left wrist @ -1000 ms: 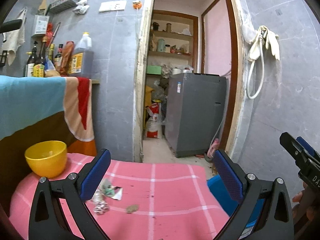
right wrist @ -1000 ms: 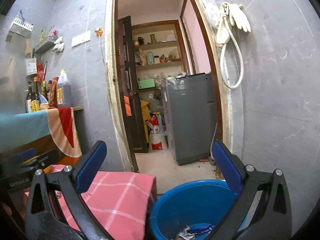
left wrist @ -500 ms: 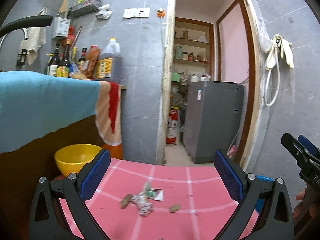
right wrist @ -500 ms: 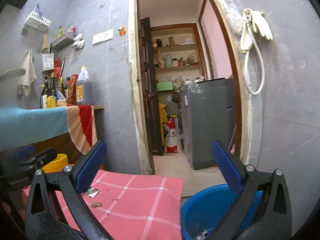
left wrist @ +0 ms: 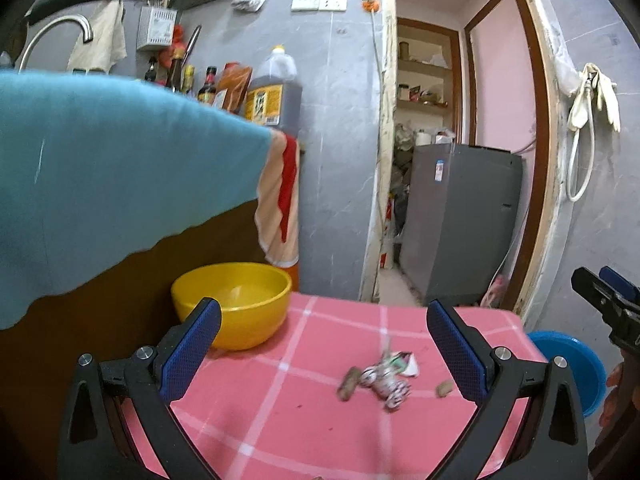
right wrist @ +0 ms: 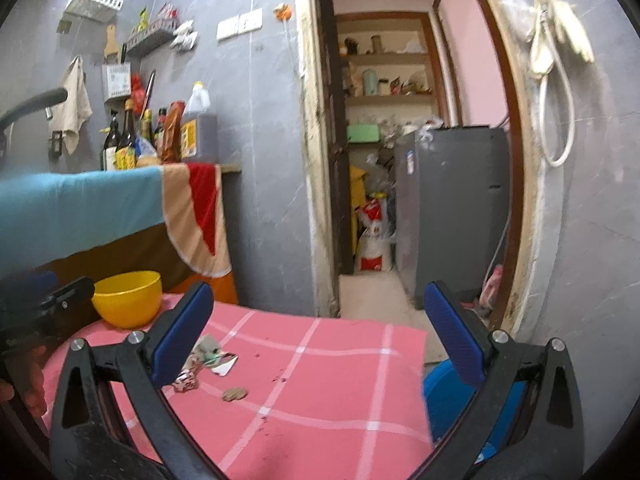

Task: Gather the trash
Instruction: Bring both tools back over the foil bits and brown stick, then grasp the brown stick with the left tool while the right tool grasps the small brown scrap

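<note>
The crumpled wrappers (left wrist: 390, 378) are lying on the pink checked tabletop (left wrist: 280, 400) just ahead and right of centre between the left tongs (left wrist: 324, 348), both tongs (right wrist: 318, 334) gaping empty, the left appearing nearer.

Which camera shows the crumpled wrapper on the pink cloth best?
The left wrist view: the crumpled wrapper lies unobstructed between the open fingers. In the right wrist view, the wrapper is partly hidden behind a blue finger pad.

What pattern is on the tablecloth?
Pink tablecloth with a white grid check, clearest in the left wrist view.
</note>
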A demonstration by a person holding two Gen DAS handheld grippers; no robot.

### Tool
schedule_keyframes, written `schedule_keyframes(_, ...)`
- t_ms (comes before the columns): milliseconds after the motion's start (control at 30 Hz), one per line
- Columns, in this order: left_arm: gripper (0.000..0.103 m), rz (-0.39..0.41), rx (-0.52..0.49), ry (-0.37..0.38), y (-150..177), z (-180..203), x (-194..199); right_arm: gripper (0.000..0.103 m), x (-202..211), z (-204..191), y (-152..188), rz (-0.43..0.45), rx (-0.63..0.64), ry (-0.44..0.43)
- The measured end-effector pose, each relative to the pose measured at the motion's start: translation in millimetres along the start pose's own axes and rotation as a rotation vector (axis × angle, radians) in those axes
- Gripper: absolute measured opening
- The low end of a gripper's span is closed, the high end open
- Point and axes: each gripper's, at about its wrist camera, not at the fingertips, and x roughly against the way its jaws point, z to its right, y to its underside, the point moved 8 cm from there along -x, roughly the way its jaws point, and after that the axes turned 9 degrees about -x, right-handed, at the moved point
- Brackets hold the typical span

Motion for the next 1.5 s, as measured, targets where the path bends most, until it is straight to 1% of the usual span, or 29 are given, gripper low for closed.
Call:
schedule_keyframes(233,0.101,-0.102,-0.005,0.048,24.2,-6.0,-20.2,0.103,-29.3,-20.7,23.1,-0.120,0.035,-0.028)
schedule_keyframes(467,0.100,-0.236,0.001,0.104,45.9,-0.2,-44.8,0.103,-51.3,-28.7,48.8,-0.249,0.065,-0.051)
schedule_keyframes(567,0.091,-0.295,0.003,0.141,54.1,3.7,-53.7,0.103,-61.4,-32.1,61.7,-0.322,0.067,-0.067)
schedule_keyframes(633,0.080,-0.331,-0.003,0.161,59.2,7.1,-59.1,0.103,-68.3,-33.9,71.4,-0.372,0.071,-0.072)
schedule_keyframes(667,0.077,-0.348,-0.007,0.175,61.8,9.6,-61.0,0.103,-70.6,-34.4,75.3,-0.393,0.071,-0.074)
schedule_keyframes(733,0.069,-0.377,-0.023,0.197,66.0,15.2,-64.8,0.103,-75.9,-35.8,84.0,-0.439,0.074,-0.078)
schedule_keyframes(867,0.058,-0.426,-0.066,0.226,73.6,25.0,-72.8,0.102,-82.5,-37.1,98.7,-0.517,0.074,-0.085)
schedule_keyframes(933,0.050,-0.448,-0.077,0.239,76.8,28.6,-76.4,0.100,-85.2,-37.4,104.6,-0.553,0.072,-0.090)
schedule_keyframes(1133,0.037,-0.506,-0.107,0.272,84.7,36.6,-87.1,0.094,-93.3,-40.0,122.5,-0.661,0.049,-0.123)
schedule_keyframes(1233,0.035,-0.519,-0.127,0.279,86.1,40.5,-90.4,0.088,-96.8,-44.1,131.7,-0.713,0.051,-0.140)
schedule_keyframes(1300,0.034,-0.526,-0.128,0.284,86.6,42.2,-91.6,0.086,-98.3,-46.6,135.8,-0.735,0.058,-0.147)
schedule_keyframes(1400,0.028,-0.538,-0.126,0.279,86.5,41.4,-94.3,0.083,-99.0,-49.9,137.9,-0.742,0.082,-0.142)
schedule_keyframes(1467,0.024,-0.539,-0.126,0.284,86.8,41.4,-94.6,0.078,-98.7,-52.3,139.1,-0.743,0.102,-0.136)
schedule_keyframes(1500,0.021,-0.539,-0.128,0.286,86.9,41.4,-94.0,0.073,-98.4,-53.9,139.9,-0.743,0.115,-0.134)
